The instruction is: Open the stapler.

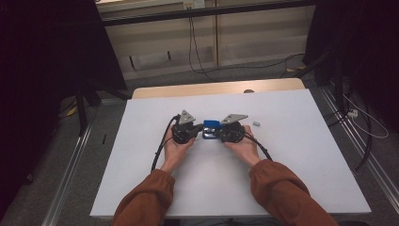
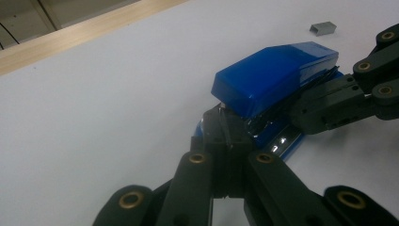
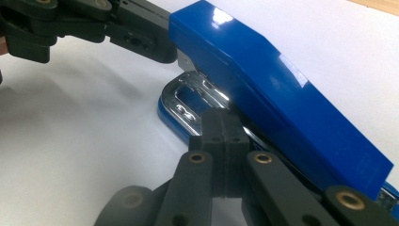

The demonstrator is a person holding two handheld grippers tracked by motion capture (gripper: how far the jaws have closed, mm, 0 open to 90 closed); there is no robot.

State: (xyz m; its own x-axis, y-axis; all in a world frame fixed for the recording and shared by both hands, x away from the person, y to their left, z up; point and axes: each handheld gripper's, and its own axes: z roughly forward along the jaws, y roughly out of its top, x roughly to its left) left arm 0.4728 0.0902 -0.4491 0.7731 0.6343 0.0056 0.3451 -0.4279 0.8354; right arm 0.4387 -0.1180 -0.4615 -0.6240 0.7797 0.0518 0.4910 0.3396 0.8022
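Note:
A blue stapler lies on the white table between my two grippers, its blue top lifted off the chrome magazine. My left gripper comes at it from the left, and in the left gripper view its jaws are pressed together with the tips against the stapler's near end. My right gripper comes from the right; its jaws are also shut, tips against the magazine under the raised top. I see nothing pinched between either pair. A hand holds each gripper.
A small grey block of staples lies on the table just right of the right gripper, also seen at the far edge. The table's wooden strip runs along the back. Cables and dark stands sit on the floor beyond.

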